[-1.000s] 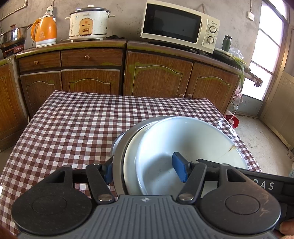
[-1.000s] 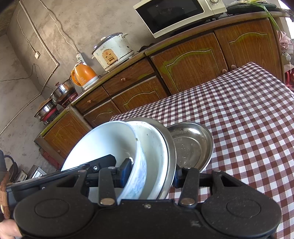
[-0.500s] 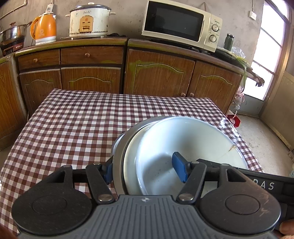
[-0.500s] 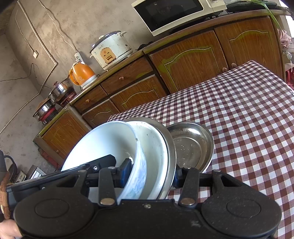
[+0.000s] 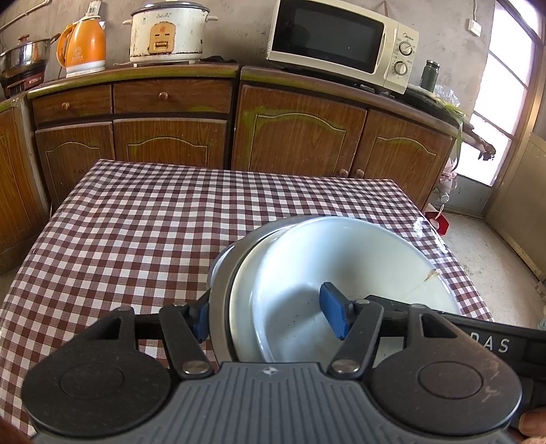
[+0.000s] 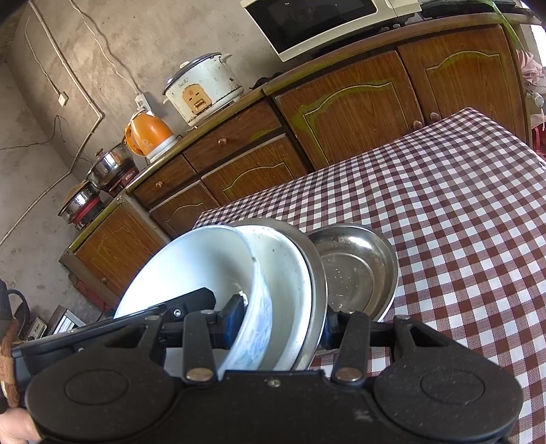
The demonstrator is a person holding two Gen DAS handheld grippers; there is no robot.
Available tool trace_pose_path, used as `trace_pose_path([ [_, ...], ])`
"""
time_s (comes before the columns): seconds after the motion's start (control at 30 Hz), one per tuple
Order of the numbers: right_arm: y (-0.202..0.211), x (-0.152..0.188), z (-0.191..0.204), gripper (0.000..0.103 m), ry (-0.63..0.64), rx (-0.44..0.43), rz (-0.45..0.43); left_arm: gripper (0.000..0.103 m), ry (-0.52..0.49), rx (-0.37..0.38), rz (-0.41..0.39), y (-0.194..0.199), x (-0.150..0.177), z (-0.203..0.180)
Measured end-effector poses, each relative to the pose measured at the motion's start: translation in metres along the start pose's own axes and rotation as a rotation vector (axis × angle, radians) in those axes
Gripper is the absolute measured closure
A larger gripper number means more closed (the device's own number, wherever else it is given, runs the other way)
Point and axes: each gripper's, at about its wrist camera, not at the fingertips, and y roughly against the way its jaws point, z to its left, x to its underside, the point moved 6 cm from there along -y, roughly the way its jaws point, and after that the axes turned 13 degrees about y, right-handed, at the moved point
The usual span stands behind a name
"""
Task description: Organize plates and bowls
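Wooden cabinets (image 5: pixel 297 136) run along the far wall, beyond the table. Table (image 5: pixel 143 232) under a maroon-and-white checked cloth; taken as the landmark.

On the counter beyond the table's far edge: microwave (image 5: pixel 341 39) toward the far right corner, rice cooker (image 5: pixel 167 32) about opposite the far edge's middle, orange kettle (image 5: pixel 82 46) past the far left corner, steel pot (image 5: pixel 20 59) further left again.

Over the table's near right part, a nested stack of dishes, tipped up on edge rather than lying flat. Order, as the right wrist view shows it: white bowl (image 6: pixel 191 269) with a blue pattern on its outside, white plate (image 6: pixel 283 280) behind it, steel plate (image 6: pixel 315 273) at the back. The white bowl has a brown crack or chip at its rim in the left wrist view. Whether the stack's lower edge touches the cloth is hidden by the grippers.

Separate steel bowl (image 6: pixel 355 269) rests on the cloth just beside the stack, on its back side; contact with the stack cannot be told.

Left gripper (image 5: pixel 266 317): jaws pinching the stack, one blue pad inside the white bowl, the other against the steel plate's outer face.

Right gripper (image 6: pixel 281 324): jaws likewise clamped across the stack, one pad in the white bowl, the other behind the steel plate.

A bit of a hand (image 6: pixel 15 427) shows at the lower left corner of the right wrist view.
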Motion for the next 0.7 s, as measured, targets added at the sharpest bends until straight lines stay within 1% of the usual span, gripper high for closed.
trace_pose_path([
  [0.7,-0.016,-0.001,-0.003,0.049,-0.012,-0.001,0.021,0.039,0.009,-0.005,0.019,-0.016,-0.004,0.007],
])
